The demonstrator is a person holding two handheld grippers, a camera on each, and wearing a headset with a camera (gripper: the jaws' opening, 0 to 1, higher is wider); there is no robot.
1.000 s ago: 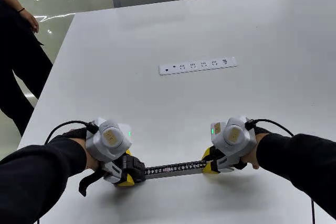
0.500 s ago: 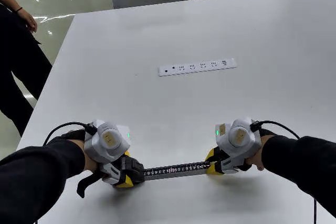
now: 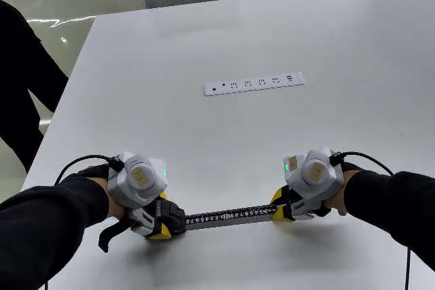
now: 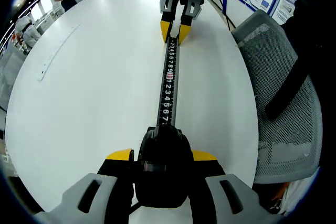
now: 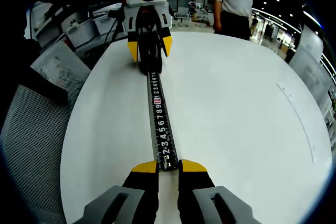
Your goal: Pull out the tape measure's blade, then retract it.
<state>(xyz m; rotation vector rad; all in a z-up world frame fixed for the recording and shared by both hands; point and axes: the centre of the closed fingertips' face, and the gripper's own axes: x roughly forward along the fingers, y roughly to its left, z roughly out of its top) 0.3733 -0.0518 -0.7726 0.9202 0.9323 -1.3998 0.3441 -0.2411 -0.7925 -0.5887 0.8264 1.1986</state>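
Down at the near edge of the table (image 3: 204,154), head view first: left gripper (image 3: 165,222) clamped around the tape measure case (image 3: 175,216), right gripper (image 3: 276,213) pinching the tip of the blade (image 3: 228,217), which lies flat between them. A power strip (image 3: 253,83) sits well beyond.

Left gripper view: case wedged between the jaws, blade running off to the other gripper.

Right gripper view: jaws closed tight on the tip.

Looks like the pull-out step, partway. Next I'd guess more pull to the right, then easing it back slowly so it doesn't snap.

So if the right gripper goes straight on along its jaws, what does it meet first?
Probably the tape measure case in the left gripper, at the far end of the blade.
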